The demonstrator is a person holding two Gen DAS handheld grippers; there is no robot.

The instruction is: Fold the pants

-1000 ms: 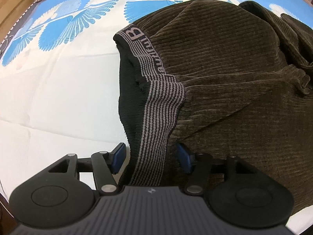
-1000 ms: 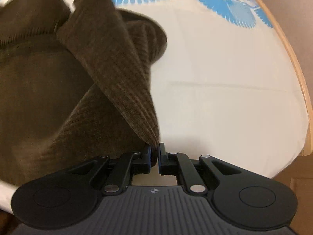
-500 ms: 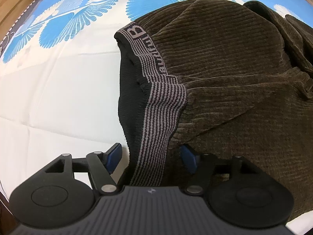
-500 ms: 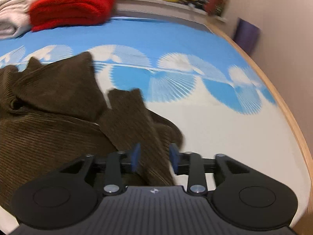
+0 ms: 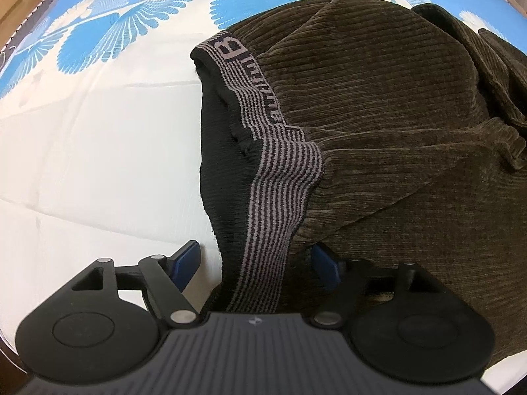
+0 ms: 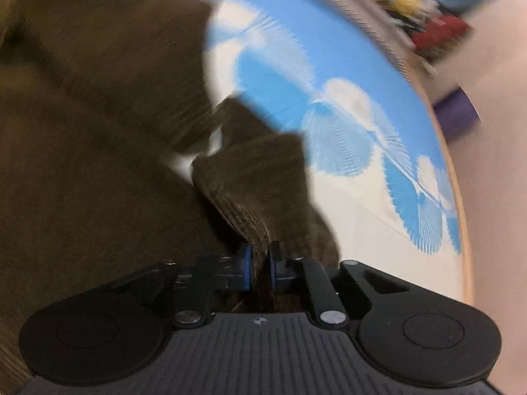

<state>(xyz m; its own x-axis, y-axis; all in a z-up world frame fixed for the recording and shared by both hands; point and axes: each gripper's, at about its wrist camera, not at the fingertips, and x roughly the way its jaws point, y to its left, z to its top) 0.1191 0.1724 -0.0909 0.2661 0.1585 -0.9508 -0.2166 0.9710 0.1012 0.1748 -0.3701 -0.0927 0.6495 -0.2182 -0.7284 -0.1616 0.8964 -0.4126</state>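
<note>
Corduroy pants on the bed, one end pinched

Left wrist view: brown pants (image 5: pixel 378 125) lie on a blue-and-white sheet (image 5: pixel 82 138). Striped waistband (image 5: pixel 280 177) runs toward the left gripper (image 5: pixel 257 263), passing between its spread fingers.

Right wrist view, blurred: right gripper (image 6: pixel 260 263) clamps a fold of the pants (image 6: pixel 257 184). Wooden bed edge (image 6: pixel 461 230) at right; purple object (image 6: pixel 456 115) beyond.

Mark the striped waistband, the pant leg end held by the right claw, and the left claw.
striped waistband (image 5: pixel 283 177): left wrist view, on the flat striped stretch.
pant leg end (image 6: pixel 253 181): right wrist view, on the corduroy above the pinch.
left claw (image 5: pixel 255 260): left wrist view, midway between its open fingertips.
</note>
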